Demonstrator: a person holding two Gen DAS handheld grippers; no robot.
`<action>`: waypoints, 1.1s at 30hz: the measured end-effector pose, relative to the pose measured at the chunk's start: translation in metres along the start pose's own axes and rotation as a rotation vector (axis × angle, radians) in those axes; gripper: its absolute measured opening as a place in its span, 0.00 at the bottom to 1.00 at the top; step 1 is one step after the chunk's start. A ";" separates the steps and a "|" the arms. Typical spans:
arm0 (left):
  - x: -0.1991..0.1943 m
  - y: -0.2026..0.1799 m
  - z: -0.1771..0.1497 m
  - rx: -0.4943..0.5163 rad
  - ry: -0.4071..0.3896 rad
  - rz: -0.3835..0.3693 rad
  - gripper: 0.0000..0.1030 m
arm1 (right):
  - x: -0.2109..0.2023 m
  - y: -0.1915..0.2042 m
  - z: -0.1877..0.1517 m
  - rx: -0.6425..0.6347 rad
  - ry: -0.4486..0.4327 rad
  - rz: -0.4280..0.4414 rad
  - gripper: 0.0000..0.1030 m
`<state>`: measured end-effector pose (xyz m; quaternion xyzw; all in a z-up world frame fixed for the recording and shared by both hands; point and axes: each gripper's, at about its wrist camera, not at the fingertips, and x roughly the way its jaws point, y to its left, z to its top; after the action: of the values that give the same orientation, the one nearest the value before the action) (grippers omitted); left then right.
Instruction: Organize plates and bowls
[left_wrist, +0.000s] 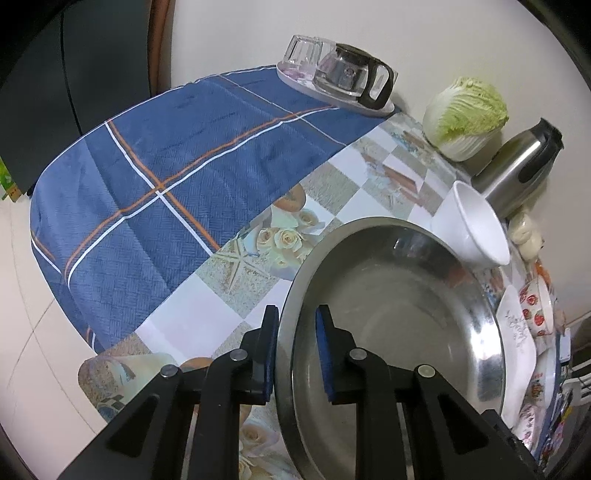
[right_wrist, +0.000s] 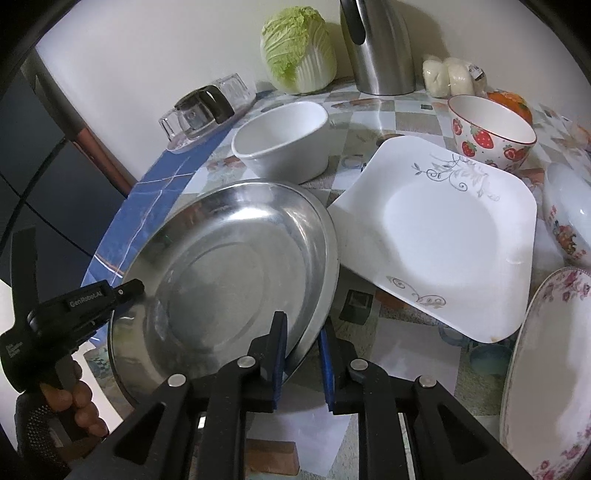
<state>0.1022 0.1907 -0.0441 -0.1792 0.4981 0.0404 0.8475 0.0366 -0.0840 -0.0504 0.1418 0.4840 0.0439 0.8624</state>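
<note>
Two grippers pinch steel pan (right_wrist: 229, 258) rim: left gripper (left_wrist: 295, 354), right gripper (right_wrist: 302, 363) | pan on counter (left_wrist: 207, 295) beside white bowl (right_wrist: 282, 136) | we lift evenly, keeping it level.

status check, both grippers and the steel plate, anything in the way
Left gripper and right gripper both shut on steel plate rim, opposite sides. Plate tilted, far edge by white bowl. Square white plate close on the right.
</note>
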 end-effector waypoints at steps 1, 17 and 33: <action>-0.002 0.000 0.000 -0.002 -0.004 -0.002 0.20 | 0.000 0.000 0.000 -0.004 -0.002 0.001 0.17; -0.030 -0.004 -0.002 -0.024 -0.086 -0.032 0.20 | -0.021 0.002 0.003 -0.034 -0.055 0.031 0.18; -0.044 -0.065 -0.015 0.058 -0.122 -0.100 0.20 | -0.052 -0.043 0.011 -0.001 -0.105 0.000 0.18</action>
<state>0.0839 0.1298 0.0046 -0.1762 0.4371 -0.0056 0.8820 0.0160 -0.1386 -0.0146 0.1434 0.4383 0.0366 0.8866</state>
